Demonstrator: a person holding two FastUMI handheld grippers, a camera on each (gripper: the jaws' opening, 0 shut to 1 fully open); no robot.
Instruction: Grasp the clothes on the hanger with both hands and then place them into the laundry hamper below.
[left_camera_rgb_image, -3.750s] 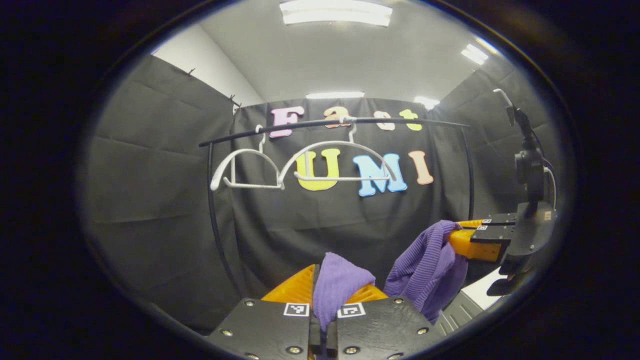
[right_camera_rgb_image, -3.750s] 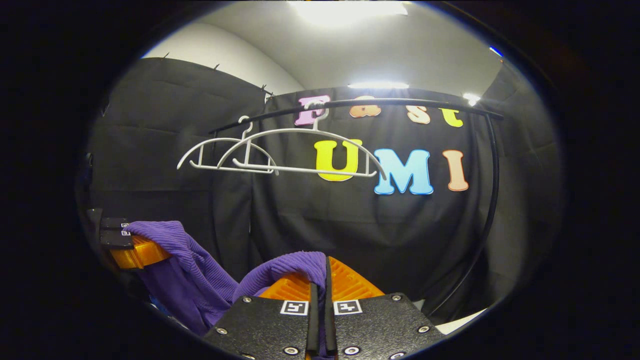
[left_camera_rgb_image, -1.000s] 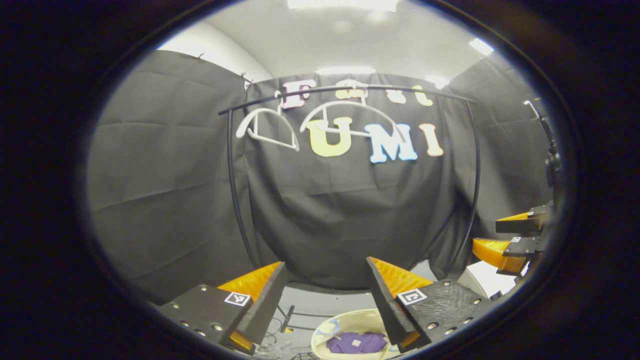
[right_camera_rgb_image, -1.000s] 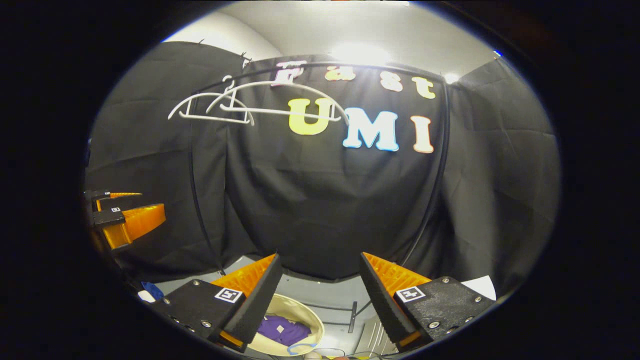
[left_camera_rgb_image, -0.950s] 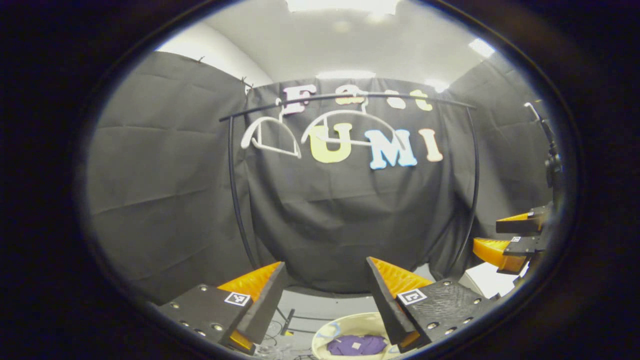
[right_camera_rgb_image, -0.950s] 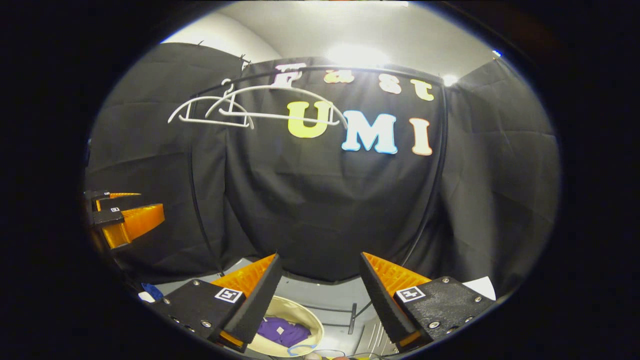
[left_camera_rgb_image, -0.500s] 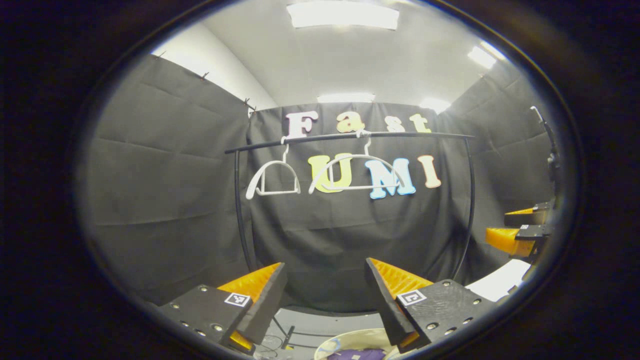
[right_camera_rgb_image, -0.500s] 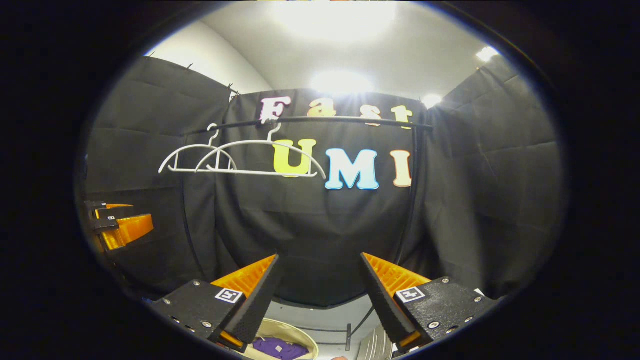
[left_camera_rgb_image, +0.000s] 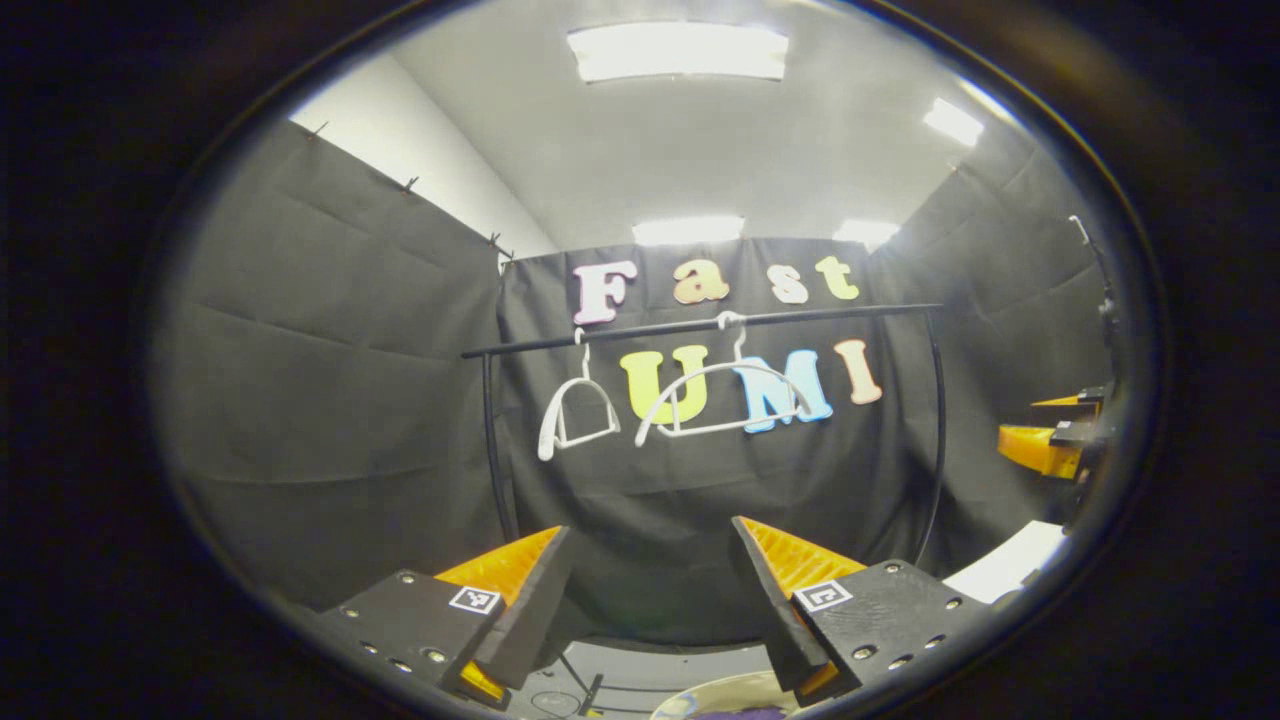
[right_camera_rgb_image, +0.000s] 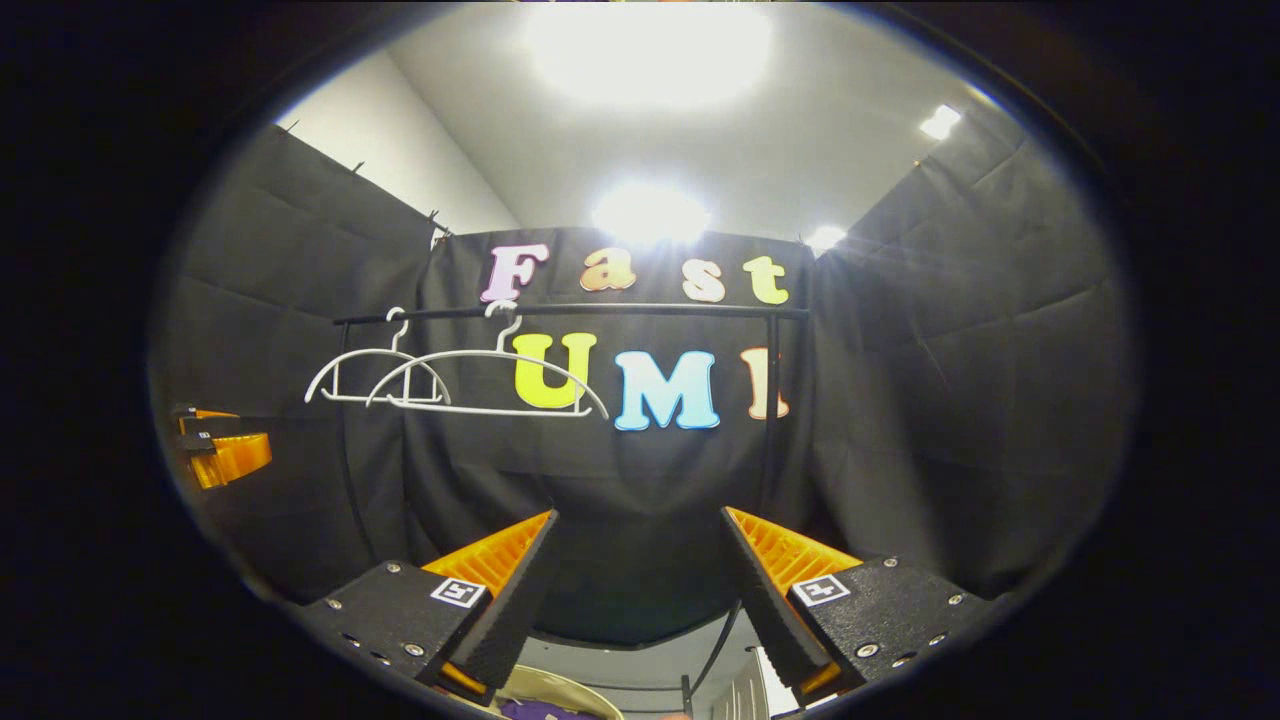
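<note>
Black-draped booth under ceiling lights (left_camera_rgb_image: 678, 50), one black rail (left_camera_rgb_image: 700, 326) across the back, two bare white hangers (right_camera_rgb_image: 490, 385) hooked on it side by side. Left gripper (left_camera_rgb_image: 650, 600) spread wide, holding nothing; right gripper (right_camera_rgb_image: 635, 590) spread wide too, likewise holding nothing. One pale laundry hamper (right_camera_rgb_image: 548, 692) low at the bottom edge, a sliver of purple clothes (right_camera_rgb_image: 535, 710) lying inside it.
</note>
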